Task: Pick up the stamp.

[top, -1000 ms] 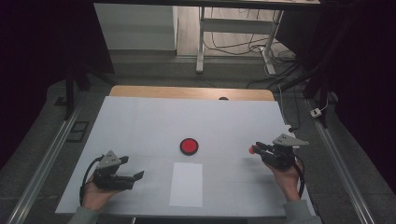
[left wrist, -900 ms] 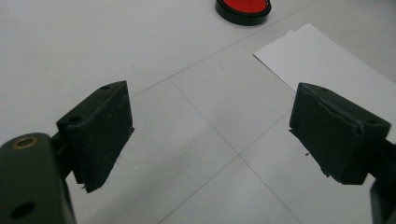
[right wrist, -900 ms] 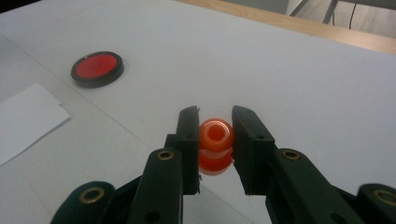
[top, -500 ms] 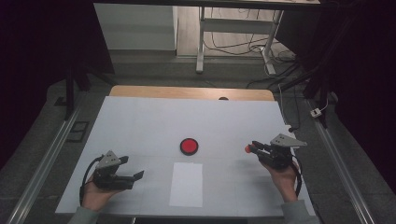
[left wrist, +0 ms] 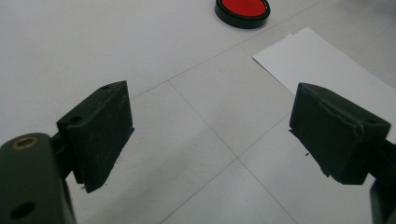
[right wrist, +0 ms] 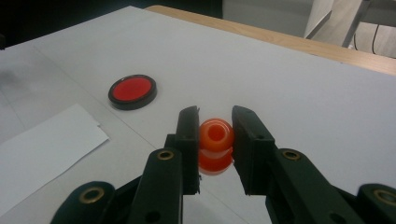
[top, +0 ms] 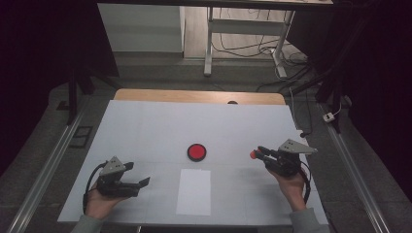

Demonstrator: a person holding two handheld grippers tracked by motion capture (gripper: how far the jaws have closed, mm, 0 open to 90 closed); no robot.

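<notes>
1. Right tongs: the jaws are closed on a small orange ring-shaped piece, one pad against each side of it. The piece has a round hole on top and its underside appears to sit on or just above the tabletop.
2. In the high view the right tongs lie at the right side of the tabletop, pointing toward the centre, with the orange ring-shaped piece at the jaw tips. The person's right hand holds them from below.
3. Left tongs: the jaws stand wide apart, with nothing between them but bare tabletop. In the high view the left tongs rest low at the left front, held in the left hand.
4. A red disc with a black rim lies near the tabletop centre, well apart from both tongs.
5. A white paper sheet lies flat just in front of the disc, between the two hands.
</notes>
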